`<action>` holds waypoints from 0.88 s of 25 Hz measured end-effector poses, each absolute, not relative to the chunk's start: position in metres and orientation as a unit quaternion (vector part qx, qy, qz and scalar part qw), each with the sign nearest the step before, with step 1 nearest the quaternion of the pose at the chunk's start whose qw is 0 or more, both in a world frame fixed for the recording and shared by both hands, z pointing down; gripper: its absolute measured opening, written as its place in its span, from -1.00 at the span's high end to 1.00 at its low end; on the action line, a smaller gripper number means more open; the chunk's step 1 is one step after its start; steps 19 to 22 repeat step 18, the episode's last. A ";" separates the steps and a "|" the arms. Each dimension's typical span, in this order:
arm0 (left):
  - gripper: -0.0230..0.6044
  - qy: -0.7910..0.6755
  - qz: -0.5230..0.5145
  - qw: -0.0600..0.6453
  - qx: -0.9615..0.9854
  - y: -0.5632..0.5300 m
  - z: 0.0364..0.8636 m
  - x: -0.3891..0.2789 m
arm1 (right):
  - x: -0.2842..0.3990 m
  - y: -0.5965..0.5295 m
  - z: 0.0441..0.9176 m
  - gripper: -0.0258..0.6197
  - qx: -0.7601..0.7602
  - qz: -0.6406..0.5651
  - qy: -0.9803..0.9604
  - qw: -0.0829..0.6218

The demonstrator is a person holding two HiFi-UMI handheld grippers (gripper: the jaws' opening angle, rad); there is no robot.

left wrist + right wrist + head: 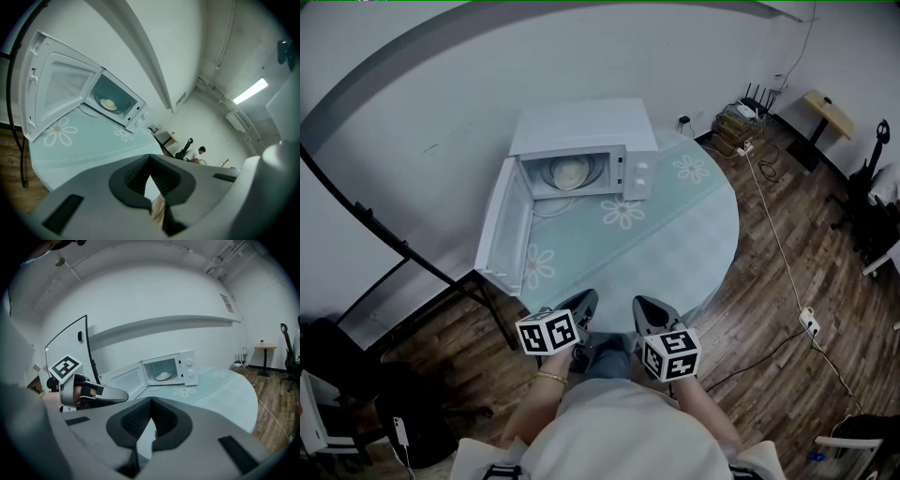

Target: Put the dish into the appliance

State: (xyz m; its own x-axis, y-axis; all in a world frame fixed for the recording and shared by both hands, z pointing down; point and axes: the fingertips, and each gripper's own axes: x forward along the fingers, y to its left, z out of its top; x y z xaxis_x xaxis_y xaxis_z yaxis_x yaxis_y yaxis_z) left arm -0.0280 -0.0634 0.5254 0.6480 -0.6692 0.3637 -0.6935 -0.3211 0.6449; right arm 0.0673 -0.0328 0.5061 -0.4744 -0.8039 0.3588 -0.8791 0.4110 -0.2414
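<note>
Already the pale round dish [569,172] sits inside the white microwave [581,127]; our left claw [586,298] and right claw [639,302] are pressed together and empty, so we judge shutting its door [502,225] comes next.

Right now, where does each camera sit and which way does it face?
Head view: on the person's head, looking steeply down at the table and open microwave; shows left gripper, right gripper, forearm, torso.
Left gripper view: on the left gripper, facing the microwave; shows its own shut jaws.
Right gripper view: on the right gripper, facing the microwave; shows its jaws and the left gripper.
Shared: all three see the dish inside the microwave.
</note>
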 end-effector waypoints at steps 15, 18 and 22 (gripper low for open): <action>0.88 -0.416 0.006 0.416 0.809 -0.060 0.526 -0.031 | 0.061 -0.031 0.501 0.91 0.503 0.196 -0.837 0.089; 0.89 -0.415 0.005 0.418 0.808 -0.061 0.526 -0.031 | 0.060 -0.033 0.501 0.91 0.504 0.196 -0.837 0.090; 0.89 -0.415 0.005 0.418 0.808 -0.061 0.526 -0.031 | 0.060 -0.033 0.501 0.91 0.504 0.196 -0.837 0.090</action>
